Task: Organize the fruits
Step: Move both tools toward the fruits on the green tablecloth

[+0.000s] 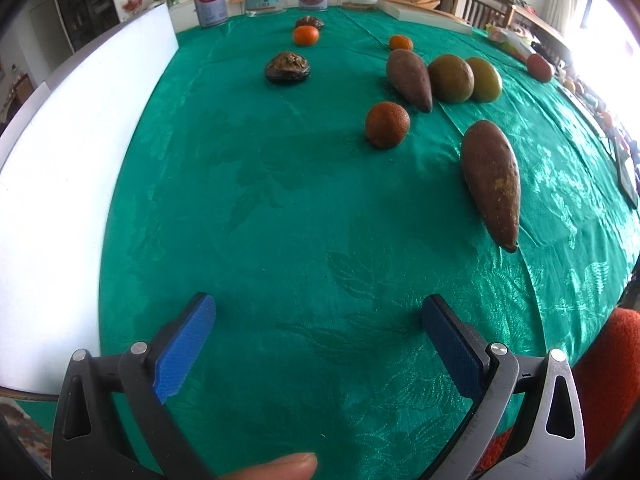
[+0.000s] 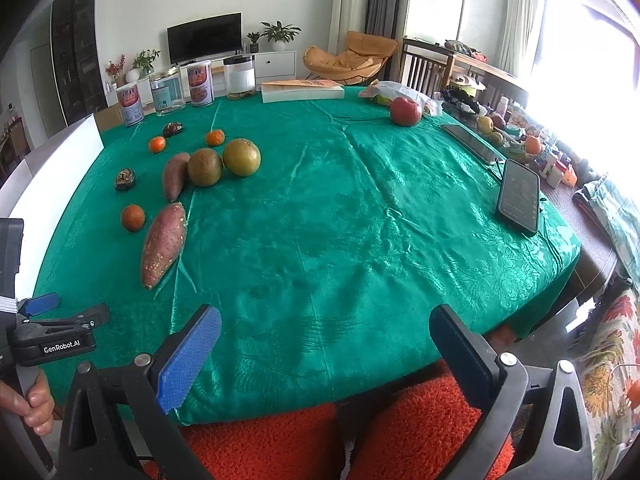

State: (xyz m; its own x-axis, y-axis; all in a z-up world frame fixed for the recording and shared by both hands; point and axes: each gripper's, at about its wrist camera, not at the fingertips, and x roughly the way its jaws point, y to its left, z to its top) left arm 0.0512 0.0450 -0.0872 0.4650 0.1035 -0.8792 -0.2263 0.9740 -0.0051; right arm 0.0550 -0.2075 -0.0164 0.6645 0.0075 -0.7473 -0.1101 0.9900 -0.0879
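Left tongs (image 1: 318, 312) wide, holding nothing, low over the green counter (image 1: 280, 208); right tongs (image 2: 326, 320) wide, holding nothing, at counter's near edge. Nearest sweet potato (image 1: 491, 182) ahead-right of left tongs, well apart; small orange (image 1: 387, 124) beyond, then 2nd sweet potato (image 1: 409, 79) touching 2 green-brown fruits (image 1: 451, 78).

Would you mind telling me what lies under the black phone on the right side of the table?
The phone rests directly on the green tablecloth, its far end seemingly raised. Whatever props it, and the cloth beneath, is hidden.
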